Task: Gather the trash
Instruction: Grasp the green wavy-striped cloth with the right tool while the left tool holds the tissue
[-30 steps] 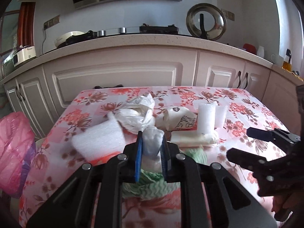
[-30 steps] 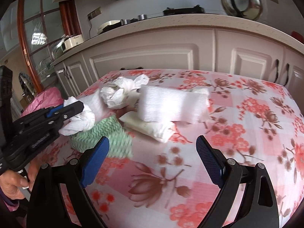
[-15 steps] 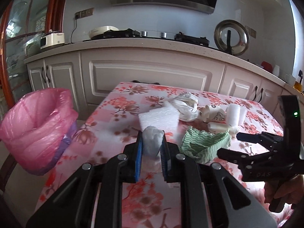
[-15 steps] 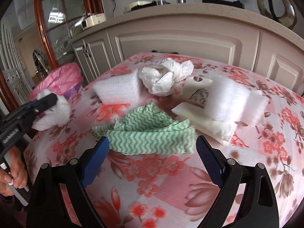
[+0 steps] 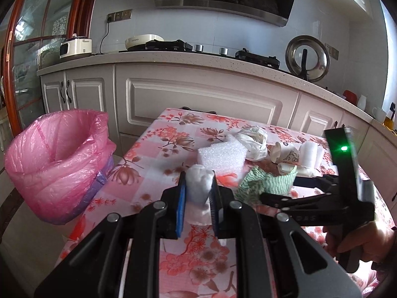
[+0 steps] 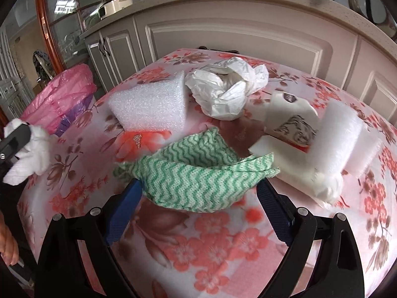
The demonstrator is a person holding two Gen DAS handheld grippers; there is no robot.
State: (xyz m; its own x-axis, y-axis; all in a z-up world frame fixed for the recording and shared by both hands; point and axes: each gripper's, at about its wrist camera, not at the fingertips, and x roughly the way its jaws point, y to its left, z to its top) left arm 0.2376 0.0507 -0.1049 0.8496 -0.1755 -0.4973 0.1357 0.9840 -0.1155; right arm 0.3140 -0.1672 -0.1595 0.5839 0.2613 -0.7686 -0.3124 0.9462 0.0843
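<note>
My left gripper (image 5: 198,186) is shut on a crumpled white tissue wad (image 5: 197,186), held over the left part of the floral table; the same wad (image 6: 32,154) shows at the left edge of the right wrist view. A pink-lined trash bin (image 5: 57,164) stands on the floor left of the table. My right gripper (image 6: 199,193) is open, its blue pads on either side of a green zigzag cloth (image 6: 198,173) without pressing it. Beyond the cloth lie a white foam block (image 6: 151,106), a crumpled white plastic bag (image 6: 225,89), a printed paper cup (image 6: 290,116) and rolled foam sheet (image 6: 337,134).
The table (image 6: 223,248) wears a pink flowered cloth. Cream kitchen cabinets (image 5: 198,99) and a counter with a stove run behind it. A glass-paned wooden door (image 5: 32,49) is at the left. A hand (image 5: 359,243) holds the right gripper's handle.
My left gripper carried the tissue wad leftward, bringing the pink bin into view. My right gripper sank toward the green cloth, which now lies between its open fingers.
</note>
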